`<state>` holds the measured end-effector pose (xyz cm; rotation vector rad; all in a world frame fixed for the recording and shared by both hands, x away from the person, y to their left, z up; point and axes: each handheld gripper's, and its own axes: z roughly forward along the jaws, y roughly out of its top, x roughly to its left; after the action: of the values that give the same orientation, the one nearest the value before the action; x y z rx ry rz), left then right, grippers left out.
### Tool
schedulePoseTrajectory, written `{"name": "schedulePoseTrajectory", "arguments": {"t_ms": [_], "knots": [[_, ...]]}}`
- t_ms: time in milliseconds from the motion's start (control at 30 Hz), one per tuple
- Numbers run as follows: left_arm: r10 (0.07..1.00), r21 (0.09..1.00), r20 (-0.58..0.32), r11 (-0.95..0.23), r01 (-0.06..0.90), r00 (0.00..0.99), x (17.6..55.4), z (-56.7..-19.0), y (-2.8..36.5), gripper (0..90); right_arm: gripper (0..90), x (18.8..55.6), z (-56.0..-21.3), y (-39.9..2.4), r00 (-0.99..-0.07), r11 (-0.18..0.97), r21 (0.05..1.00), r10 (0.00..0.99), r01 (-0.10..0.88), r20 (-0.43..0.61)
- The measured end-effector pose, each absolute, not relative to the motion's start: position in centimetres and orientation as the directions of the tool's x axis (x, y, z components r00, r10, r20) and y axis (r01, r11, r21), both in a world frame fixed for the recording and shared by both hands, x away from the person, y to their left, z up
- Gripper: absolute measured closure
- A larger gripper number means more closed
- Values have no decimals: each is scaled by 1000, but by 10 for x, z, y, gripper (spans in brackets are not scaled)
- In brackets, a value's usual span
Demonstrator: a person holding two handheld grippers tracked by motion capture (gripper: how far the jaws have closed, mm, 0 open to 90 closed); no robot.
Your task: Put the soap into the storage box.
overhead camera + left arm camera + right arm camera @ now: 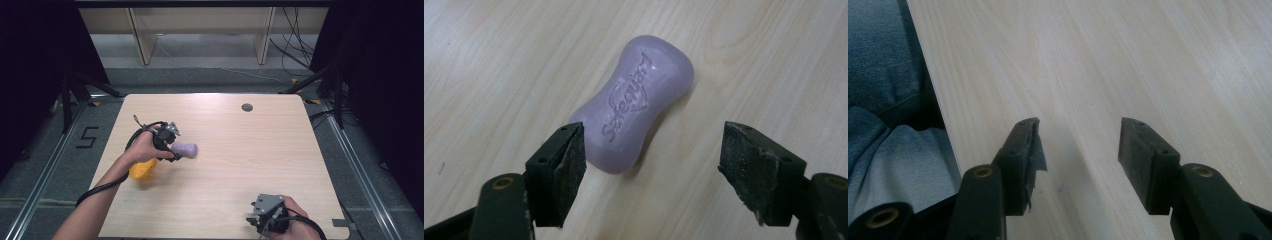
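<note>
Left gripper (pixel 651 150): jaws spread wide, hovering just over the near end of the soap bar (pixel 636 102), holding nothing. Soap is pale purple, waisted like a peanut, embossed lettering on top; it lies flat on the table (pixel 240 150), left of centre. Orange object (pixel 141 170) beside the left hand (pixel 142 147). Right gripper (pixel 1080 145): jaws parted, empty, at the near right edge.

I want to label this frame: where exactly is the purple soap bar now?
The purple soap bar lies flat on the table's left half, just ahead of the open left gripper, with a yellow object nearby.
</note>
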<state>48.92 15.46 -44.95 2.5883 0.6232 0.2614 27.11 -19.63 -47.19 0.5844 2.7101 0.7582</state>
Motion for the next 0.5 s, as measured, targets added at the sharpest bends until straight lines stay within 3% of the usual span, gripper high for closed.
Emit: {"name": "schedulePoseTrajectory", "arguments": {"t_ms": [500], "knots": [[444,396,113,-840,370,889,511,-464,130,232,510,273,-472,-196,-894,791,544,420,278,-153]]}}
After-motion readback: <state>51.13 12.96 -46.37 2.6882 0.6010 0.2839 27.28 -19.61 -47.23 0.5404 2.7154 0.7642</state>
